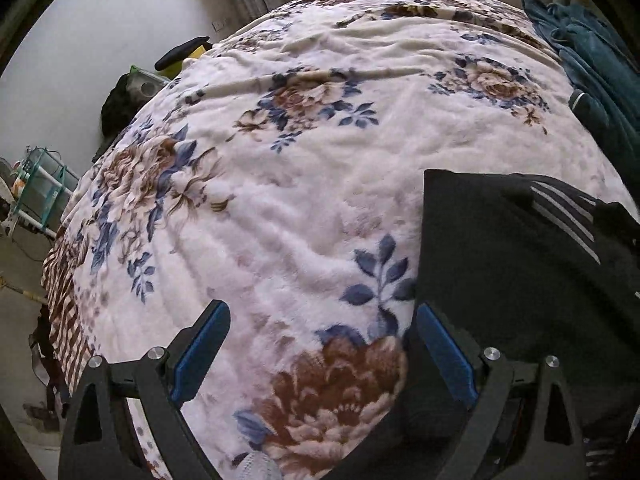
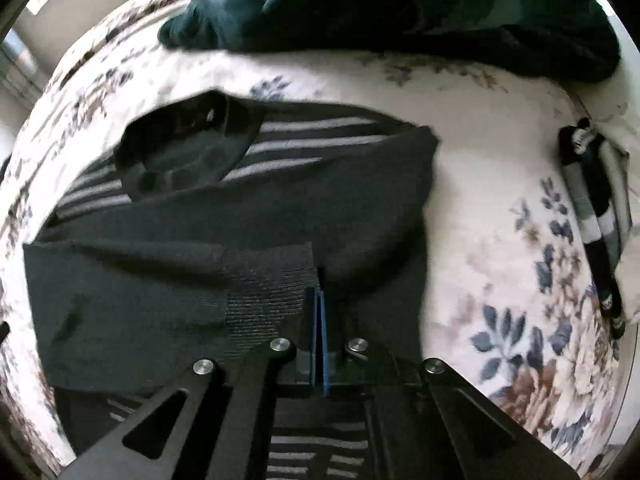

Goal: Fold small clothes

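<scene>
A black garment [image 2: 240, 220] with grey stripes and a ribbed cuff [image 2: 272, 292] lies partly folded on the floral blanket [image 2: 500, 160]. My right gripper [image 2: 319, 292] points down onto it, its blue pads pressed together with the fabric pinched at the tips beside the cuff. In the left wrist view the same black garment [image 1: 520, 280] fills the lower right. My left gripper [image 1: 320, 316] stands wide open over the floral blanket [image 1: 320, 160]. Its right finger [image 1: 444, 348] sits at the garment's left edge, and nothing is between the pads.
A dark teal garment [image 2: 360, 0] lies heaped at the bed's far side, also the teal garment [image 1: 592, 60]. Black and grey striped items [image 2: 592, 208] lie at the right edge. Left of the bed stand a rack [image 1: 40, 184] and dark bags [image 1: 120, 108].
</scene>
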A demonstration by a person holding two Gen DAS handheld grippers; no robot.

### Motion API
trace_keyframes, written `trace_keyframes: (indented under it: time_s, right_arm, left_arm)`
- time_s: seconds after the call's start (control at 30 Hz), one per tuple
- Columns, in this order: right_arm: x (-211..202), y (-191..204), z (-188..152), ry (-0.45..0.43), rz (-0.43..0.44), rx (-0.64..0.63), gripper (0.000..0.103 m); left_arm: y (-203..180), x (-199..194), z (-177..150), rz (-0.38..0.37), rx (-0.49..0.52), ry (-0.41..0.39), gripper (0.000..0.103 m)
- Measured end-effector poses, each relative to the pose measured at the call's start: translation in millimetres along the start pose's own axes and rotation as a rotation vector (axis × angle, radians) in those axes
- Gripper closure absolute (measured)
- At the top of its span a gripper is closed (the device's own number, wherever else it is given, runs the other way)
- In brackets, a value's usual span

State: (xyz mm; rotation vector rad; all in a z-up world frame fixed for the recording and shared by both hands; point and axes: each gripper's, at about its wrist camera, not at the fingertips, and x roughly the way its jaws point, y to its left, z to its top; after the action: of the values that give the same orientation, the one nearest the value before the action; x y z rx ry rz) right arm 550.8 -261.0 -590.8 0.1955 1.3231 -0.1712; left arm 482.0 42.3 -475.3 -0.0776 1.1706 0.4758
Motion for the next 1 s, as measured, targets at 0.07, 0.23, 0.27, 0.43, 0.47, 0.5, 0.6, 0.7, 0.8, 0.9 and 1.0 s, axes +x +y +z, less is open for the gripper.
trace_keyframes:
  time_s: [0.07,0.23,0.27,0.43,0.47,0.5,0.6,0.7,0.8,0.9,1.0]
  right_arm:
    - [-10.9,-14.0,4.1,-0.013,0.001,0.038,0.102]
    - [-34.2,-50.2,17.5,-0.058,-0.024,0.123,0.102]
    - [-37.3,-56.0,20.9,-0.078,-0.043,0.131,0.102]
    - [-18.3,-74.7,27.3,-0.021,-0.117,0.119,0.102]
    - [-14.4,-76.1,25.6,-0.014,-0.132,0.114,0.102]
    - [-12.5,-76.0,24.2,-0.023,-0.158,0.106,0.102]
    - [-7.3,-76.4,23.9,-0.041,-0.213,0.103,0.102]
    - [24.1,-73.0,26.3,0.143,-0.082,0.095,0.101]
    - [13.0,-71.4,31.6,0.15,-0.069,0.096,0.098]
    - [-28.9,-74.8,47.3,0.009,-0.001,0.13,0.07]
    - [-32.0,-78.0,71.2,-0.015,0.061,0.125,0.039]
  left_arm:
    - [-2.9,-1.0,2.0,-0.01,0.007,-0.005,0.007]
    - [-9.8,0.4,1.9,-0.023,0.027,-0.005,0.007]
    - [-10.8,1.4,1.7,-0.028,0.027,-0.003,0.007]
    - [-16.8,7.0,4.4,-0.036,0.029,0.003,0.007]
    - [-17.6,7.6,5.2,-0.037,0.028,0.004,0.007]
    - [-18.8,8.6,6.7,-0.043,0.028,0.005,0.007]
    - [-25.1,10.4,11.2,-0.057,0.034,0.011,0.007]
    - [-39.2,11.4,15.7,-0.085,0.067,0.013,0.007]
    - [-55.7,10.9,18.7,-0.095,0.123,-0.005,0.007]
    - [-66.2,12.1,20.9,-0.091,0.157,-0.017,0.007]
    - [-70.2,16.4,22.5,-0.092,0.159,-0.004,0.007]
